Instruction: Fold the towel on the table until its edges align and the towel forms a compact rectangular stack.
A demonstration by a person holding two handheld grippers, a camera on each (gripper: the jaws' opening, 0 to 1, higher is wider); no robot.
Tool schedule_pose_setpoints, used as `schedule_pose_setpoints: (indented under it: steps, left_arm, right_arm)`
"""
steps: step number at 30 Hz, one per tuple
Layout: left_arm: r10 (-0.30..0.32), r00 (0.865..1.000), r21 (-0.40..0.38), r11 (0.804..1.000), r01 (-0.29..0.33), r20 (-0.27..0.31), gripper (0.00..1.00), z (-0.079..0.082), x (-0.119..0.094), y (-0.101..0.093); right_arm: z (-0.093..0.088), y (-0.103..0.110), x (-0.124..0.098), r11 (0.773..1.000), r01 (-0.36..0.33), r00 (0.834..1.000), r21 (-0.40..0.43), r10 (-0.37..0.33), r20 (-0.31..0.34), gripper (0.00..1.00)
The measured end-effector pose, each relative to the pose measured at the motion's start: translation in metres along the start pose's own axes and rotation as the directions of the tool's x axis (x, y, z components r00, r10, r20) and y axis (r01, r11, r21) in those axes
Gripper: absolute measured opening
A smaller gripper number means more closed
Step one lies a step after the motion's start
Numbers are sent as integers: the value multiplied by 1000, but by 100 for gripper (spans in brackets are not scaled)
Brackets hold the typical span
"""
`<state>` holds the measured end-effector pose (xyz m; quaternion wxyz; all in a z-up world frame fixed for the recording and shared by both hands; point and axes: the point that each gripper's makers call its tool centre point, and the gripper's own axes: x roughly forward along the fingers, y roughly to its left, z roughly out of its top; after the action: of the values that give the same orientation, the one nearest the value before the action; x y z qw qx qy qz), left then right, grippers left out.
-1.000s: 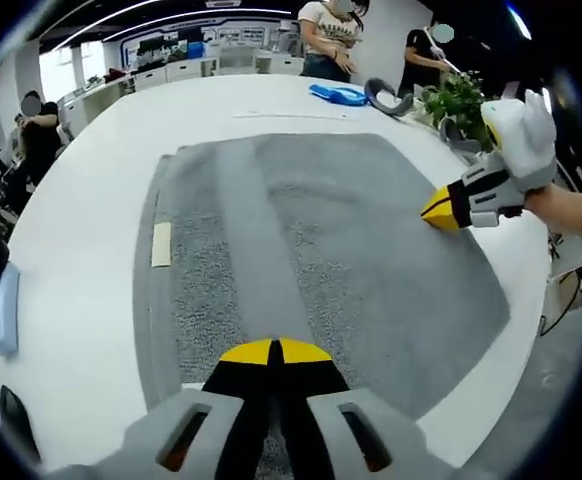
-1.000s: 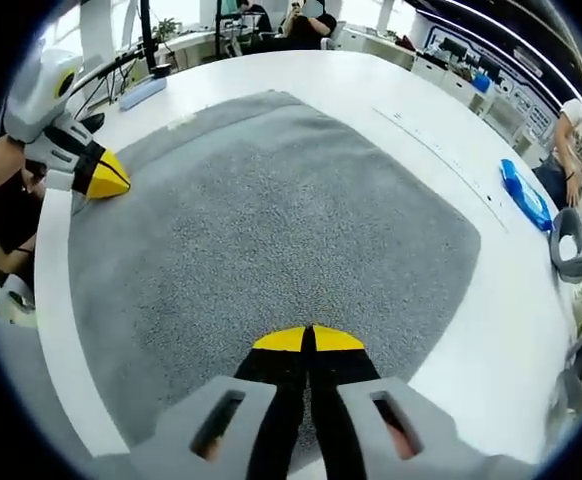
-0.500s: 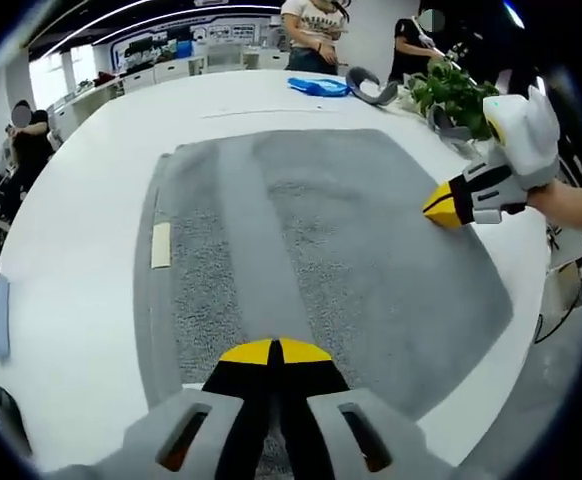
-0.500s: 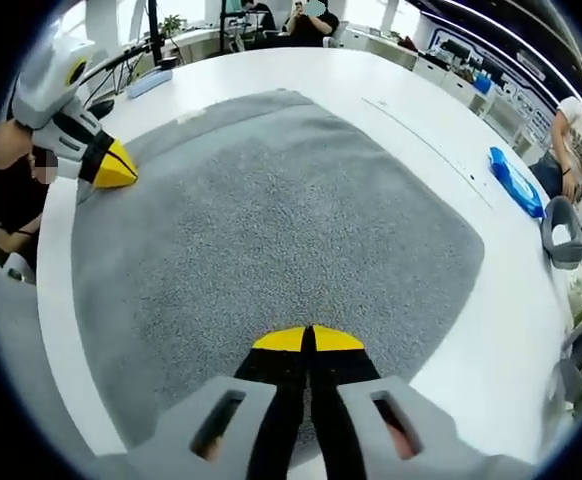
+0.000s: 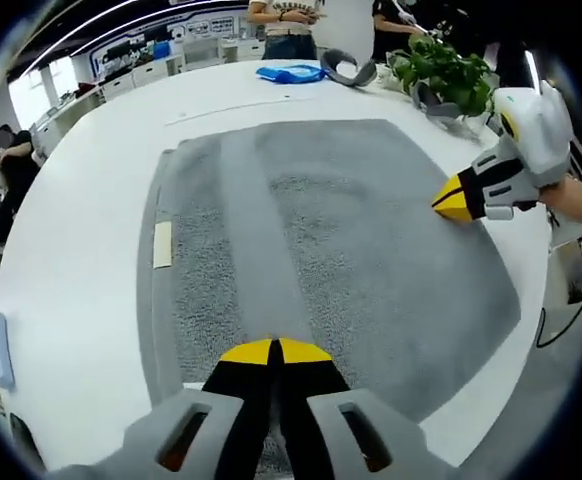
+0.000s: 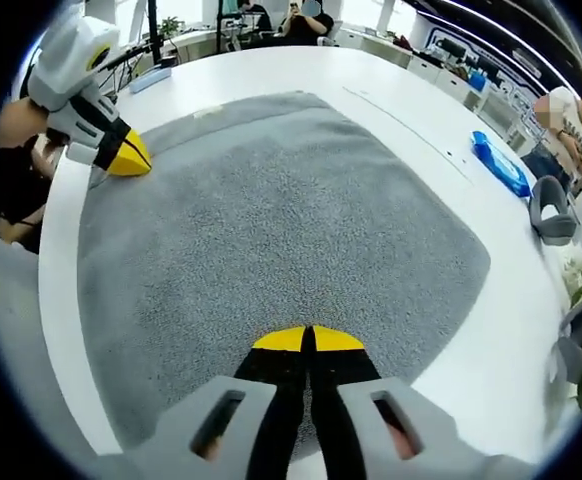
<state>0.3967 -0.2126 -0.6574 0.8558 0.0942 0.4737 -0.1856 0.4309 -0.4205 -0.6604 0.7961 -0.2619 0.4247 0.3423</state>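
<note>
Both grippers, left gripper point(image 5: 271, 352) and right gripper point(image 6: 309, 340), stay clamped on towel point(image 5: 321, 250) edge at frame bottom; views have tilted slightly (lift starting, fold not begun).

**Towel: state and position**

1 grey towel point(image 5: 341, 250), terry pile, spread flat and unfolded on the white table point(image 5: 71, 270). In the left gripper view a smoother woven band runs lengthwise through the pile, and a small cream label point(image 5: 162, 245) lies near the left edge. That left edge shows a narrow doubled strip. In the right gripper view the towel point(image 6: 271, 230) lies open as 1 layer, corners rounded by the lens, near edge close to the table rim.
</note>
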Motion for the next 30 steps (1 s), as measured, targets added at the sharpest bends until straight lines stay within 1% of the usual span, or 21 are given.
schedule_pose_setpoints:
  steps: [5, 8, 11, 15, 22, 27, 30]
  left_arm:
    - [-8, 1000, 5, 1000, 8, 4, 0, 6, 5, -6]
    - [-12, 1000, 21, 1000, 12, 1, 0, 10, 7, -10]
    - [-11, 1000, 38, 999, 11, -7, 0, 13, 9, -13]
    - [-10, 1000, 42, 999, 11, -13, 1, 15, 11, -13]
    - [-2, 1000, 77, 997, 3, -18, 1, 20, 14, -16]
    - [5, 999, 117, 993, -1, -33, 1, 24, 17, -17]
    - [5, 999, 132, 991, 2, -49, 1, 26, 18, -17]
  right_arm:
    - [-8, -6, -3, 1000, 7, 1000, 18, -7, 8, 0]
    - [-13, -8, -6, 1000, 11, 1000, 15, -11, 3, 0]
    - [-15, -9, -7, 1000, 9, 1000, 20, -9, 15, 0]
    - [-16, -10, -8, 1000, 7, 1000, 23, -8, 21, 0]
    - [-21, -8, -11, 1000, 25, 999, 15, -26, 41, 0]
    - [-27, -7, -16, 997, 24, 997, 73, -29, 66, 0]
    - [-30, -3, -18, 997, 23, 997, 78, -29, 78, 0]
